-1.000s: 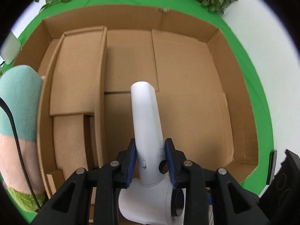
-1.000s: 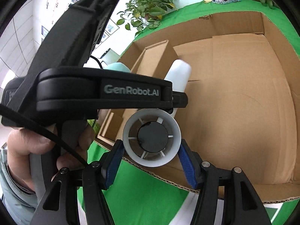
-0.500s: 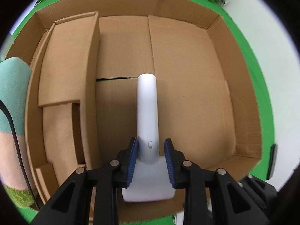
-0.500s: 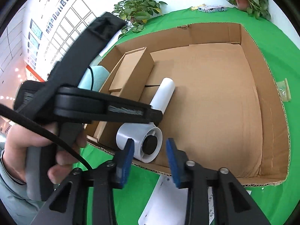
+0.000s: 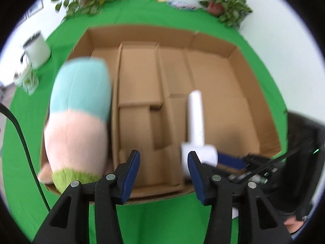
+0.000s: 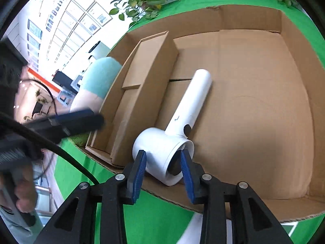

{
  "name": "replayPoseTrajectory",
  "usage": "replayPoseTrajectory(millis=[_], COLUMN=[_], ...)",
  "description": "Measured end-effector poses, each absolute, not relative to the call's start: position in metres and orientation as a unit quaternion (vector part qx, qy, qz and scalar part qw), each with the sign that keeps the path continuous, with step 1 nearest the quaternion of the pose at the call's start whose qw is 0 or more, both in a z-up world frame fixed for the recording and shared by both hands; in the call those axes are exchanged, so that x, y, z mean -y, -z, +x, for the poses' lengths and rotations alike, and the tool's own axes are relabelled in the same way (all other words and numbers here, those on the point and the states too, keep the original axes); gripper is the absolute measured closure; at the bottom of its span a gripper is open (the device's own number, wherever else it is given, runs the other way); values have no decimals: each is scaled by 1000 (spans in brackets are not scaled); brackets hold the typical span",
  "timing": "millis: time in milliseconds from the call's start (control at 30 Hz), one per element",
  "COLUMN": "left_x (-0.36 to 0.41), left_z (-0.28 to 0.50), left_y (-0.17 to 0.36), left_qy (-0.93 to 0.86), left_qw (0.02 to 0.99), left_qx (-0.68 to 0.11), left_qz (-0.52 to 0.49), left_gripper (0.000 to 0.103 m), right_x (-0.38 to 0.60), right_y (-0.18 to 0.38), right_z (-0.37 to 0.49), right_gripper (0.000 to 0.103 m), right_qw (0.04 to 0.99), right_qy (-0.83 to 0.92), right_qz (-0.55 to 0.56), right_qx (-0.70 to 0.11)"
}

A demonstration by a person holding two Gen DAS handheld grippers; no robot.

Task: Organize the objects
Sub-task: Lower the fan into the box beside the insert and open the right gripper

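A white hair dryer lies on the floor of a big open cardboard box, with its barrel at the near wall and its handle pointing away. My left gripper hangs over the near edge, left of the dryer. Its jaws are opening and nothing is between them. My right gripper stands at the barrel's mouth, jaws narrowly apart. One pad is beside the barrel's outer wall, the other in front of the opening. I see no pad pressing.
A plush toy in teal, pink and green leans at the box's left wall. Flat cardboard inserts fill the left part. A white mug and potted plants stand on the green cloth. A hand holds the left gripper.
My left gripper has let go of the dryer's handle, opened and drawn back to the left. The dryer now lies in the box. My right gripper has come back to the barrel.
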State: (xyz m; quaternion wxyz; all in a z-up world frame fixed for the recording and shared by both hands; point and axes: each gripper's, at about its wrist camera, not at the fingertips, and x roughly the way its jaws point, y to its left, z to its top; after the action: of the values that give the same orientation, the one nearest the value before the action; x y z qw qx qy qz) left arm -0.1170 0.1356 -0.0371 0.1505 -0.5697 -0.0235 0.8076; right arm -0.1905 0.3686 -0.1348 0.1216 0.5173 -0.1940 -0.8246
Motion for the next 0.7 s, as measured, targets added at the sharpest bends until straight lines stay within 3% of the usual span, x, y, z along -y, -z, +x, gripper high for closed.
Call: replayPoseTrajectory(millis=[200, 500, 600, 700], left_x=[-129, -125, -126, -129], left_z=[-109, -109, -110, -110], left_y=[56, 61, 64, 65], left_qy=[-804, -804, -803, -805], left_qw=[167, 165, 161, 160], left_qx=[28, 53, 54, 55], left_qz=[-569, -569, -571, -569], left_gripper=[57, 57, 57, 57], right_x=[-356, -366, -377, -381], right_y=[142, 135, 133, 129], right_z=[-214, -218, -225, -237], right_gripper=[71, 70, 54, 54], right_qw=[139, 138, 112, 90], right_qy=[829, 827, 824, 822], right_qz=[516, 513, 514, 513], right_qx=[166, 185, 209, 232])
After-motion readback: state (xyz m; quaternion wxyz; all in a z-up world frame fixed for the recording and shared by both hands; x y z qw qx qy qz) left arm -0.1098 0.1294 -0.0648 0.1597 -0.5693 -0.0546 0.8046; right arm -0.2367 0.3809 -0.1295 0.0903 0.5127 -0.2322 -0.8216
